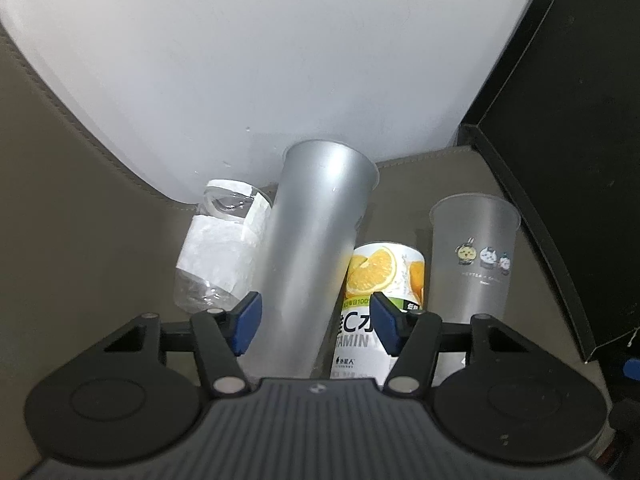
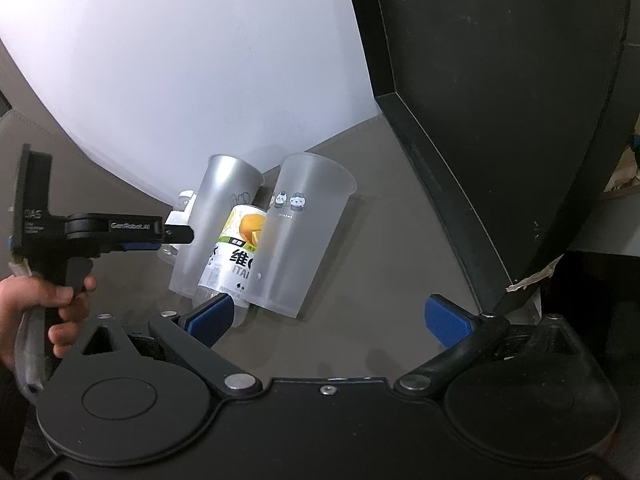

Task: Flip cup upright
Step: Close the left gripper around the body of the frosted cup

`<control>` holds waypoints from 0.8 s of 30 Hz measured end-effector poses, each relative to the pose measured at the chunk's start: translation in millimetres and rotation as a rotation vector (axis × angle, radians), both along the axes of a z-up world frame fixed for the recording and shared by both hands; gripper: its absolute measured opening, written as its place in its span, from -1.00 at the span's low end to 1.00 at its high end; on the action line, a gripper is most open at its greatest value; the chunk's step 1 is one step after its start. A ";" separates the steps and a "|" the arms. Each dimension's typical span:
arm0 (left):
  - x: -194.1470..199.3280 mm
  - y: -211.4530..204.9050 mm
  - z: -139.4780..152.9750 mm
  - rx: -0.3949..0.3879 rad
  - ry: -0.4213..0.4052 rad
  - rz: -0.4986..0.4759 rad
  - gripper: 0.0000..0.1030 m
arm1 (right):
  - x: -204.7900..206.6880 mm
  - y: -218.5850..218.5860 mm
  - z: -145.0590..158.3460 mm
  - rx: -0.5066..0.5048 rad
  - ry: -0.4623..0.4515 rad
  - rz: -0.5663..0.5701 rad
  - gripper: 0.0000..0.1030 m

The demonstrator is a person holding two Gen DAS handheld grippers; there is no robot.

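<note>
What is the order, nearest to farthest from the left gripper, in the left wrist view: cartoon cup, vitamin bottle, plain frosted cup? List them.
1. Plain frosted cup, between the fingers of the left gripper.
2. Vitamin bottle, by the right finger.
3. Cartoon cup, far right.

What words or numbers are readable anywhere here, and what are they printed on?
"VITAMIN", partly cut off, with "C" above it: orange-label bottle.
"100": green strip on that bottle.
"GenRobot.AI": left gripper arm.
Small print under the cartoon cup figures: too small.
Scribble on the frosted cup: unreadable.

Plain indoor tabletop, grey-brown leather-like mat [image 1: 80, 220], white wall [image 1: 240, 60], black box [image 1: 568, 160], drink bottles
</note>
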State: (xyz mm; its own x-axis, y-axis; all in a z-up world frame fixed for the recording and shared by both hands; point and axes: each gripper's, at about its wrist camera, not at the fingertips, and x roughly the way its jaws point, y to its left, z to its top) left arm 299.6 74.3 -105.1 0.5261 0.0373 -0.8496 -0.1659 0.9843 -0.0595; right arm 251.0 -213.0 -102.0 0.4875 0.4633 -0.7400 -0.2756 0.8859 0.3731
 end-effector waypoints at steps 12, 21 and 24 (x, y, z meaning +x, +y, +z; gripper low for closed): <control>24.1 -0.4 -21.4 0.052 0.041 -0.039 0.13 | 0.6 3.7 -4.1 -0.005 0.015 0.002 1.00; 38.0 3.6 -38.4 0.057 0.083 -0.042 0.16 | 1.0 6.7 -7.8 -0.019 0.030 0.004 1.00; 41.7 4.9 -43.7 0.047 0.090 -0.040 0.19 | 1.3 7.8 -9.1 -0.021 0.034 0.005 1.00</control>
